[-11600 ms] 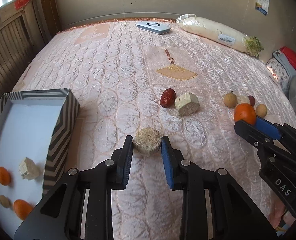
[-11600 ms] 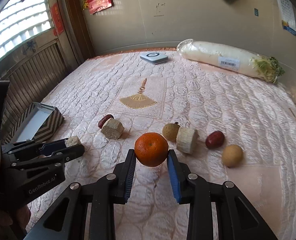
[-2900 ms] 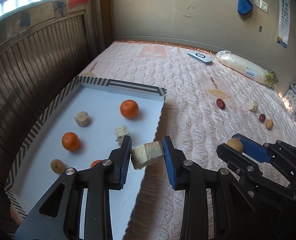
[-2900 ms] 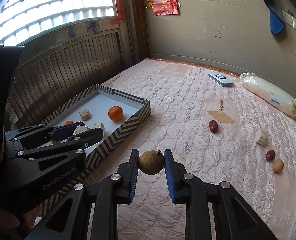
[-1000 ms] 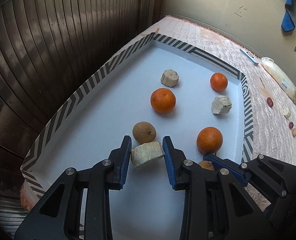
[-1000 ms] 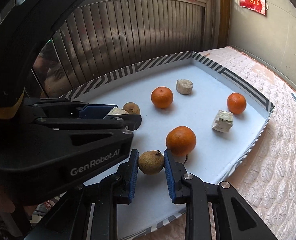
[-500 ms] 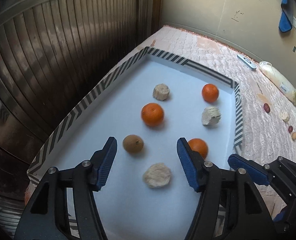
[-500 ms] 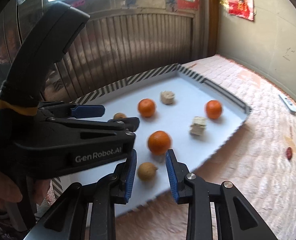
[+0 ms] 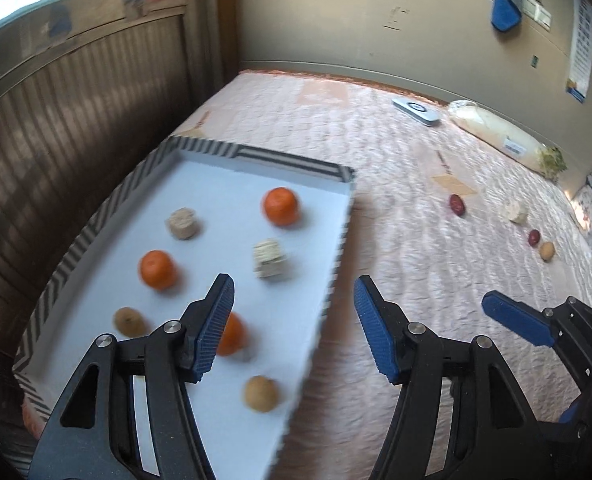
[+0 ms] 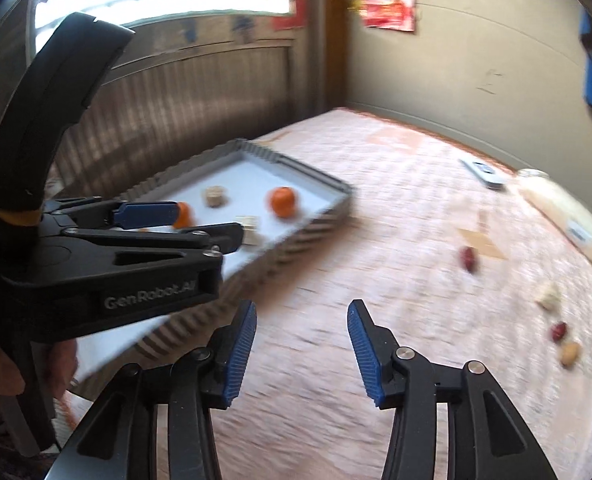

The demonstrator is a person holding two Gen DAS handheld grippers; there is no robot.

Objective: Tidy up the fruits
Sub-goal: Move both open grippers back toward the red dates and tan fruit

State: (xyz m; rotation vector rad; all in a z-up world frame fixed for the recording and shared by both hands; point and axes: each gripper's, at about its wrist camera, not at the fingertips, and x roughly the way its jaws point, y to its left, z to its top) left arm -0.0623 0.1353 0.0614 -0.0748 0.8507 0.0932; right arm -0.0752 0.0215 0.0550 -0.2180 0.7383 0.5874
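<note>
Fruit sorting well along, four pieces left on the bed

The tray point(image 9: 336, 236) holds seven pieces; two red dates point(image 9: 457, 205), a pale chunk point(image 9: 515, 211) and a longan point(image 9: 547, 251) lie apart. Left gripper point(image 9: 292, 330) and right gripper point(image 10: 301, 354) spread, empty.

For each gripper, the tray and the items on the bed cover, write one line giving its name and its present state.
Left gripper: open, holding nothing.
Right gripper: open, holding nothing.
Tray: on the bed cover, holding three oranges, two brown round fruits and at least two pale chunks.
Two red dates: on the cover, outside the tray.
Pale chunk: on the cover, outside the tray.
Small tan fruit: on the cover, outside the tray.
</note>
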